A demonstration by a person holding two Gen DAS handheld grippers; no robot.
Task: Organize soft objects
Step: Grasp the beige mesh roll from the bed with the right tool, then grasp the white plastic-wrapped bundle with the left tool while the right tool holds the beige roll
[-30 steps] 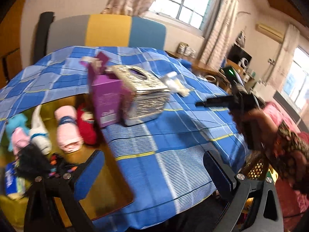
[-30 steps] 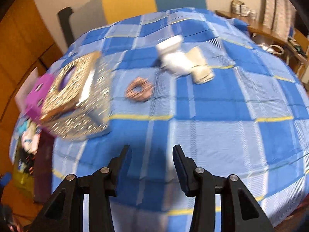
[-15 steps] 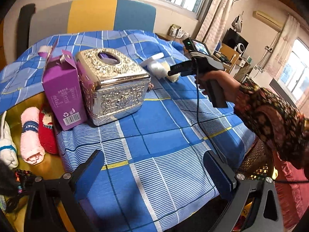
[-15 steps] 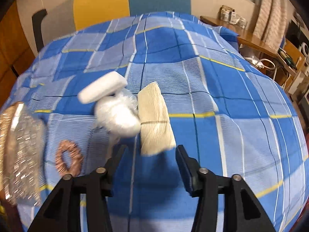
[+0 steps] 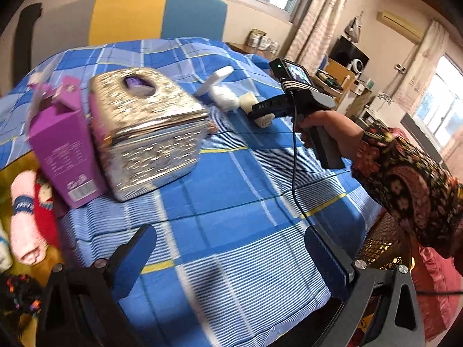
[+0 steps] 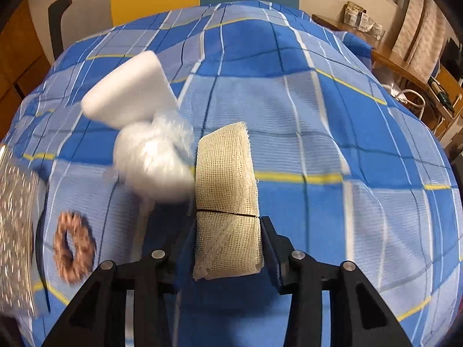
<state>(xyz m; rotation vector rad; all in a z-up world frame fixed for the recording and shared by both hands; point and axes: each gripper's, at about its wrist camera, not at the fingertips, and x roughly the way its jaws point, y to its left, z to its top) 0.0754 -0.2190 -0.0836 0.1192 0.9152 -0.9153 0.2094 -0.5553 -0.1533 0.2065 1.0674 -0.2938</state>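
Right hand-held gripper [image 6: 228,248]: pointed steeply down, its jaws had just been closing, and the pads sat against both sides of the cream gauze roll [image 6: 225,199], gripping its near end.
Gauze roll: lay on the blue checked tabletop [image 6: 332,115], running lengthwise from 12 to 6 o'clock, a thin dark band around its middle.
Clear bag of white stuffing [image 6: 153,162]: at 10 o'clock from the roll, touching its side.
White foam block [image 6: 127,92]: beyond the bag at 11 o'clock, leaning on it.
Brown ring [image 6: 73,250]: at 9 o'clock, apart from the roll.
Left hand-held gripper [image 5: 228,257]: jaws spread wide, nothing between them, above the near tabletop edge.
Silver tissue box [image 5: 147,130]: at 11 o'clock from the left hand-held gripper.
Purple carton [image 5: 62,147]: touching the box's left side.
Pink rolled sock [image 5: 24,217]: at 9 o'clock, beside a red one [image 5: 46,217].
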